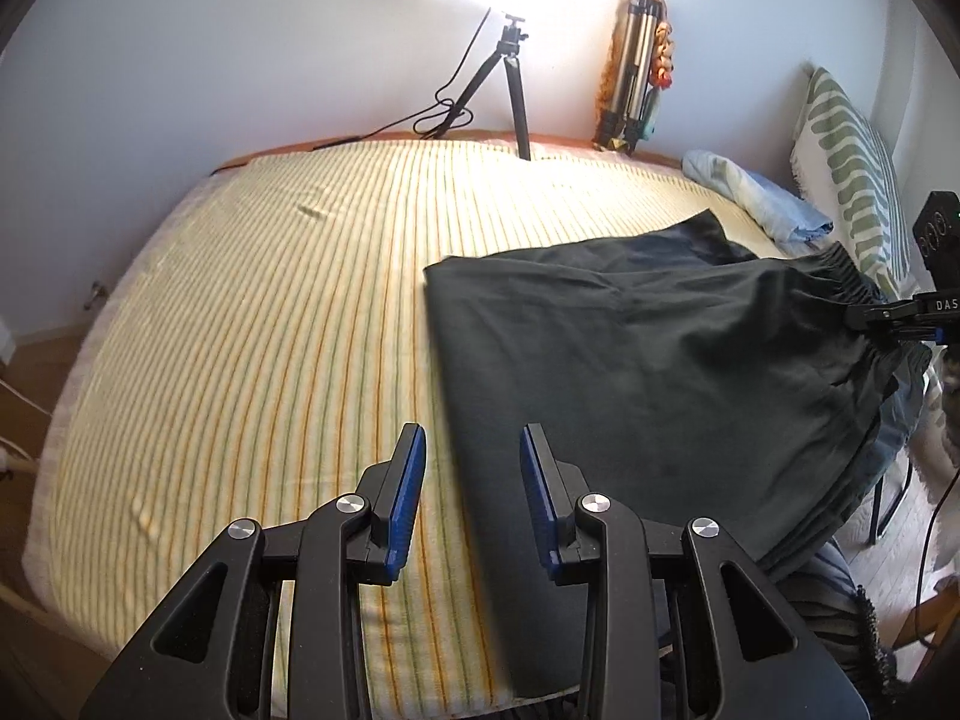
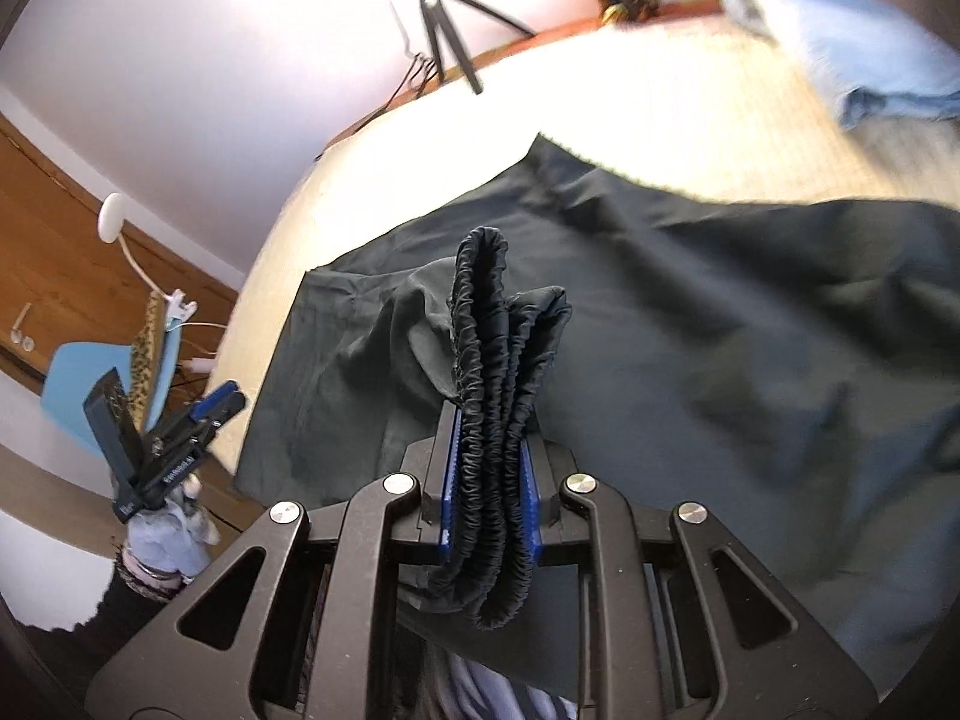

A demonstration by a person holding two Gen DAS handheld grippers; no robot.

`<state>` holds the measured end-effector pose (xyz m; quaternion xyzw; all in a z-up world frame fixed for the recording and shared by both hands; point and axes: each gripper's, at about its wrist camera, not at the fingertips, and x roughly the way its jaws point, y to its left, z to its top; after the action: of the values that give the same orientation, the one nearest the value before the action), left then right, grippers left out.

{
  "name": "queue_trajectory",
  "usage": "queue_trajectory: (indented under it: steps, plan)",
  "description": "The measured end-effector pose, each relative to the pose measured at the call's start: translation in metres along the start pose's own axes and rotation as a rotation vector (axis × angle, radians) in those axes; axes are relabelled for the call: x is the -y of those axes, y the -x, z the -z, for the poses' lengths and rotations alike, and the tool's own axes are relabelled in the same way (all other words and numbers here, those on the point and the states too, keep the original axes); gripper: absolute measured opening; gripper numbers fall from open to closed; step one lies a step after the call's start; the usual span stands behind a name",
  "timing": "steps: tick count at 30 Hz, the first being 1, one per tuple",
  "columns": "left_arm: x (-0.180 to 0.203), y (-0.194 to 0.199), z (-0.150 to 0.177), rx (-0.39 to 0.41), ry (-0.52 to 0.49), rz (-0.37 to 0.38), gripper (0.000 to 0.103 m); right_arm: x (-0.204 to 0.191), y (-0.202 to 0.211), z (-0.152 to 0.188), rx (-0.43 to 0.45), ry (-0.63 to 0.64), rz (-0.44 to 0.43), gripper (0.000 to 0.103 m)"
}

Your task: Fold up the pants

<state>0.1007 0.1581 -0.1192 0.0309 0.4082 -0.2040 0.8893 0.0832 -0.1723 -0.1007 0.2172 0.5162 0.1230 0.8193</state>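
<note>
Dark green-black pants point(image 1: 648, 360) lie partly folded on the striped bed point(image 1: 270, 300), with their right side lifted. My right gripper point(image 2: 487, 420) is shut on the bunched elastic waistband point(image 2: 486, 324) and holds it above the cloth; it also shows at the right edge of the left wrist view point(image 1: 864, 315). My left gripper point(image 1: 474, 450) is open and empty, hovering over the pants' left edge near the bed's front. It shows small at the left of the right wrist view point(image 2: 222, 402).
A tripod with a bright lamp point(image 1: 516, 78) stands at the bed's far edge. A folded tripod point(image 1: 630, 72) leans on the wall. Light blue clothes point(image 1: 756, 198) and a patterned pillow point(image 1: 852, 168) lie at the far right. A chair point(image 2: 90, 384) stands beside the bed.
</note>
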Motion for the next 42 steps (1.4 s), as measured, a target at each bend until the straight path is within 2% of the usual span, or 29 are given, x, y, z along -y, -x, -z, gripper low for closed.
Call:
queue_trajectory:
  steps: [16,23,34,42]
  plan:
    - [0.052,-0.027,-0.007,-0.036,-0.097,0.083,0.031,0.065,0.097,-0.003,0.090,-0.046,0.249,0.018]
    - [0.075,-0.032,-0.009,-0.042,-0.135,0.118,0.031,0.095,0.126,0.000,0.108,-0.096,0.308,0.018]
    - [0.099,-0.036,-0.010,-0.042,-0.175,0.145,0.031,0.128,0.151,-0.001,0.114,-0.130,0.414,0.018]
    - [0.112,-0.036,-0.009,-0.045,-0.207,0.153,0.031,0.154,0.138,-0.002,0.075,-0.159,0.440,0.018]
